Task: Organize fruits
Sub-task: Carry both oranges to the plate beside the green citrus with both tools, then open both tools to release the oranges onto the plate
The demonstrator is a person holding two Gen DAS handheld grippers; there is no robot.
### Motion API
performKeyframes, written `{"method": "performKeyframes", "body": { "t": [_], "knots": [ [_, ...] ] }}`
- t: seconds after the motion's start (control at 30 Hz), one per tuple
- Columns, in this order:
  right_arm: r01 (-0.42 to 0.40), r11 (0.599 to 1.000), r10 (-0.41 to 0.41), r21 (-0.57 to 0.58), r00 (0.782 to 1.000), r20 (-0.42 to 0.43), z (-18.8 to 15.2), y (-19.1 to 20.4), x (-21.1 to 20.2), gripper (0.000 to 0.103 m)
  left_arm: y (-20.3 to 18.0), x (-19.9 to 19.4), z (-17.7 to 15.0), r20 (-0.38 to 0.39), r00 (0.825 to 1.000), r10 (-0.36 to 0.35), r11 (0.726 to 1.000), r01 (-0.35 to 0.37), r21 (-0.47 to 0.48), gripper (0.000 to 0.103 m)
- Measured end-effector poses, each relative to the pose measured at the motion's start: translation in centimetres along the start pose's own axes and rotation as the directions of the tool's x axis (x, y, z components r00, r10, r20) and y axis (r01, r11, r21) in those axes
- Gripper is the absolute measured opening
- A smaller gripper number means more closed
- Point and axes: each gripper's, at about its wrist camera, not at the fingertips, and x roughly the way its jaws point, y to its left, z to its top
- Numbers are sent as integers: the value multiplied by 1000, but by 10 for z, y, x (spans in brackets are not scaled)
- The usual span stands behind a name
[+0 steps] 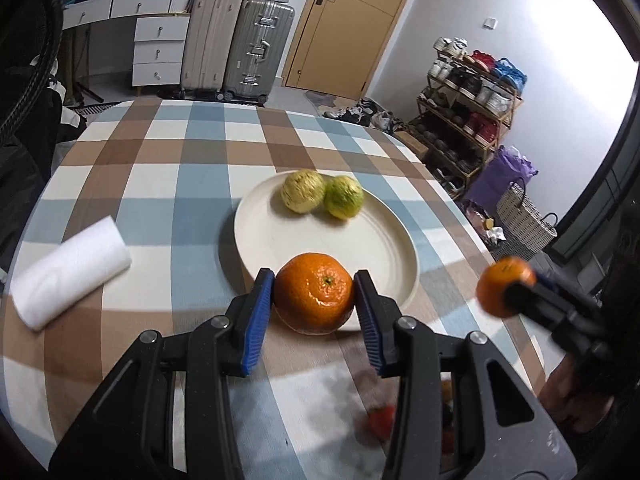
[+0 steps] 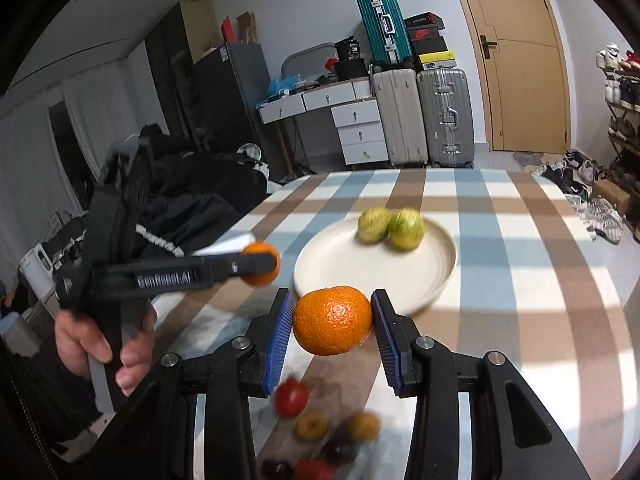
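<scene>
The near half of the plate [image 1: 256,240] lies bare. Two green fruits [image 1: 320,197] (touching) crowd its far edge.

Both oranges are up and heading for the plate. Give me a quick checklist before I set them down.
1. Left hand-held gripper clamped on its orange: ok.
2. Right hand-held gripper clamped on its orange: ok.
3. Free space on the plate: ok, the near half is bare.
4. Two green fruits out of the drop zone: ok, they sit together at the far side.
5. Small fruits on the cloth below the grippers undisturbed: cannot tell, blurred.
6. Both oranges over the plate: cannot tell.
</scene>
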Motion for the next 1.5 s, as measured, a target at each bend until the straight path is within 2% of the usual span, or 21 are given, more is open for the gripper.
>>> {"method": "performKeyframes", "body": {
  "t": [0.07,0.17,0.27,0.37,0.57,0.67,0.9,1.17,1.37,1.47,1.5],
  "knots": [
    [-24,1000,24,11,1000,5,20,-9,7,41,4,12,9,-13,1000,-3,1000,3,-15,38],
    [-100,993,101,59,995,-18,49,-23,24,41,12,28,22,-12,1000,-4,999,4,-39,38],
    [-107,993,109,58,993,-34,75,-31,45,41,20,45,34,-9,1000,4,998,-4,-55,38],
    [-151,986,154,71,987,-40,97,-37,69,41,26,62,41,-23,1000,11,998,-13,-68,38],
    [-187,980,193,70,975,-106,123,-41,129,41,34,88,44,-60,998,4,997,-8,-72,38],
    [-213,972,226,95,963,-148,125,-45,161,41,39,96,44,-72,997,9,998,-14,-68,38],
    [-189,981,194,46,948,-253,114,-40,211,41,51,106,43,-79,997,-18,996,11,-86,38],
    [-155,987,138,-39,949,-282,107,-30,224,41,49,113,43,-86,996,-17,997,10,-78,38],
    [-137,990,122,-29,947,-298,103,-31,231,41,49,115,45,-91,996,-20,996,12,-84,38],
    [-132,991,125,-2,946,-300,103,-36,231,45,49,114,46,-83,996,-19,996,12,-83,39],
    [-135,991,132,8,946,-298,103,-37,230,51,48,113,47,-78,997,-10,997,4,-74,39]
  ]
}}
